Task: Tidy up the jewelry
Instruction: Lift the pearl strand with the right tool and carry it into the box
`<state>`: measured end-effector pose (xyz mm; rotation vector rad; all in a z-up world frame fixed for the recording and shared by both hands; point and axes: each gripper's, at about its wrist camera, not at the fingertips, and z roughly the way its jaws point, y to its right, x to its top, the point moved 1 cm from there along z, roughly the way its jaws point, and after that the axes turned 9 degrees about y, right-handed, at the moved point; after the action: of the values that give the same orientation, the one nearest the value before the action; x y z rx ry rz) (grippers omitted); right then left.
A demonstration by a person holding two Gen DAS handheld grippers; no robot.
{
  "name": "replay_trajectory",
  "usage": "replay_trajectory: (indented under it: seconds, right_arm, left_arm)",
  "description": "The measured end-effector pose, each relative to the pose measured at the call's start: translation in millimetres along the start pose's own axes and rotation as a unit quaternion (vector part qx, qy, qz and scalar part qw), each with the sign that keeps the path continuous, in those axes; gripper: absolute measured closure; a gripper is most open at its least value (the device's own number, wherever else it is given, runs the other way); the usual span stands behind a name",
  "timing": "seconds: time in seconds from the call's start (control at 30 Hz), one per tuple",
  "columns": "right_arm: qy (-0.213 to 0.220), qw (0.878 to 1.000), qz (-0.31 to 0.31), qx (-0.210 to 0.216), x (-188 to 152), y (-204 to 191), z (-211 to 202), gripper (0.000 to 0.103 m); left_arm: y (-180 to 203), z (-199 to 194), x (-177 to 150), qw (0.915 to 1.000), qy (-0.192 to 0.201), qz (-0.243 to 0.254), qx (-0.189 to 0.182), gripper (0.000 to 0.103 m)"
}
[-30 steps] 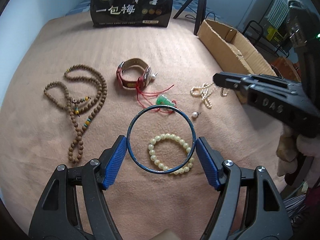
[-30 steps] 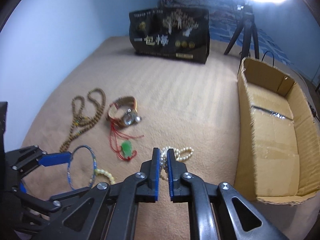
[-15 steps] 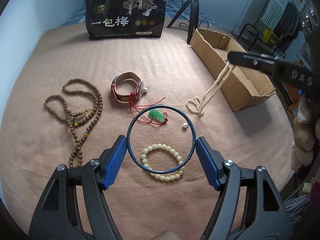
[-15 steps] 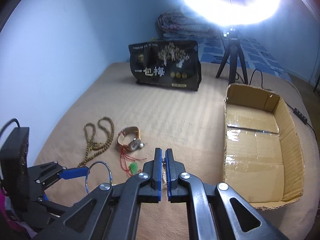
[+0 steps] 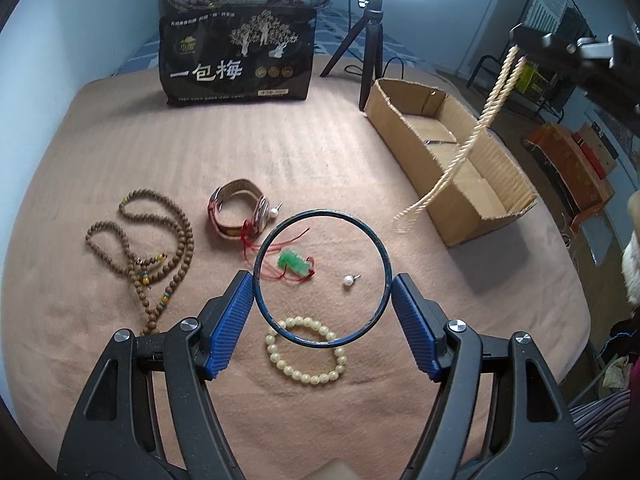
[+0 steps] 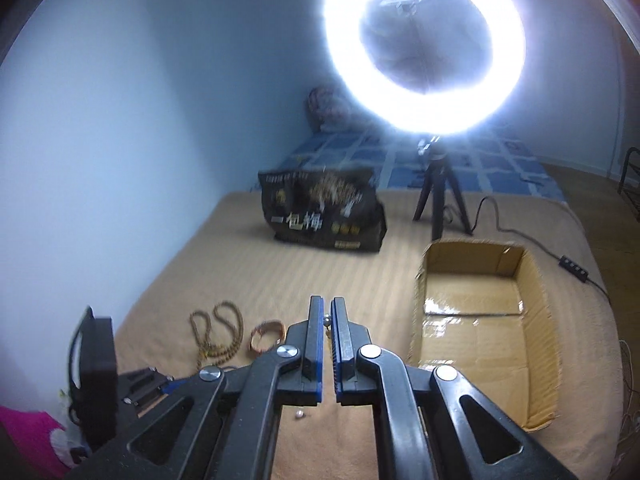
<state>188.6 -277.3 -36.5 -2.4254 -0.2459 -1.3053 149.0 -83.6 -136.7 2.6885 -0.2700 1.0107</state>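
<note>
We held the blue ring bangle [image 5: 322, 278] between the fingers [image 5: 230, 324] of our left gripper [image 5: 322, 300]. The fingers stood wide apart because the bangle is wide, and each one pressed on a side of it. The bangle's round face looked straight at the camera, above the bed [image 5: 120, 152].

Our right gripper [image 6: 327, 344] had its fingers squeezed tight on the pearl necklace [image 5: 472, 136]. We held it by one end, high up, so the rest could hang free. It hung long and thin, slanting down from the gripper, with its loose end pointing at the bed just beside the cardboard box [image 5: 404, 120]. We think we held it up high so it could go over the box wall and drop inside.
</note>
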Motion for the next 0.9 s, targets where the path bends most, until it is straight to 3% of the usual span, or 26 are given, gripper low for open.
replay_trajectory:
  seconds: [0.4, 0.9]
  right_arm:
    - [0.081, 0.995, 0.038, -0.032, 41, 45, -56, 0.102]
    - [0.017, 0.993, 0.071, -0.097, 9, 121, -28, 0.102]
  left_arm:
    - [27, 3, 23, 0.9997, 0.012, 0.013, -0.017, 0.030]
    - [78, 51, 82, 0.9974, 0.024, 0.056, -0.038, 0.030]
